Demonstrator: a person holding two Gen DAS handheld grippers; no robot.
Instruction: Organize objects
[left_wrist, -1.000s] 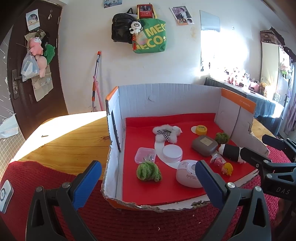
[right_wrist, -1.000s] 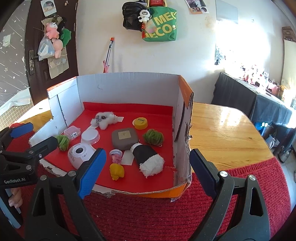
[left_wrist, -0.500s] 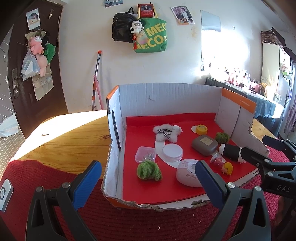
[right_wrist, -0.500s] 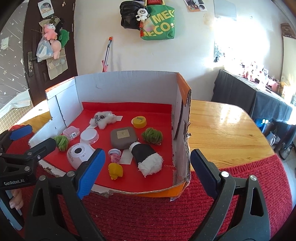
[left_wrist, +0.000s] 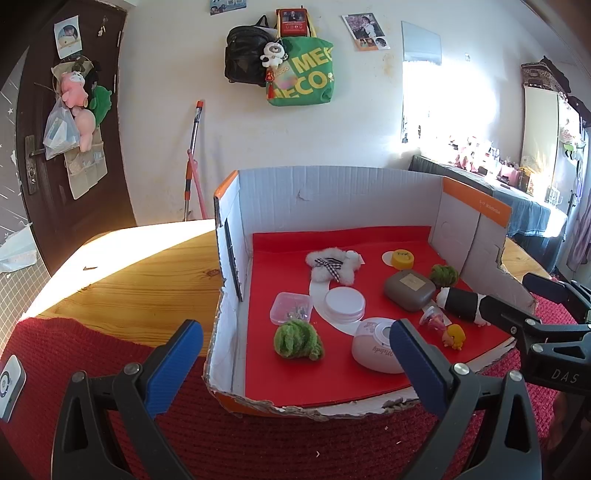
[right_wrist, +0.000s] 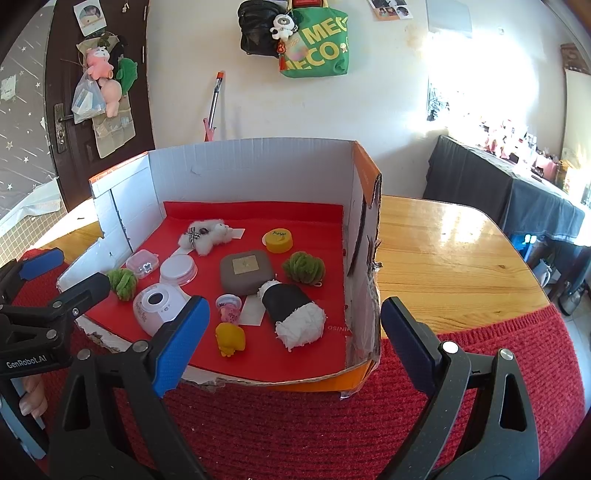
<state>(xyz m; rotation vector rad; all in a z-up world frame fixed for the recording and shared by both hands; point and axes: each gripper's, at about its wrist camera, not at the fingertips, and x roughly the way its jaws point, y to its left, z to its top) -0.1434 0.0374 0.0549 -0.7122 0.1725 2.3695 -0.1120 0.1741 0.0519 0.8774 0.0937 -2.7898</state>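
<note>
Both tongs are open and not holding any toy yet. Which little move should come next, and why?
Probably ease the right tongs forward and down toward the little yellow toy. Both the right and the left tongs hang open and empty over the red mat, outside the cardboard box. The yellow toy lies near the box's torn front edge, just ahead of the right tongs' left finger, with some room around it.

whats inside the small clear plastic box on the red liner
The small clear plastic box on the red liner holds a few tiny dark and metallic bits, too small to identify. Its closed lid blurs them.
</note>
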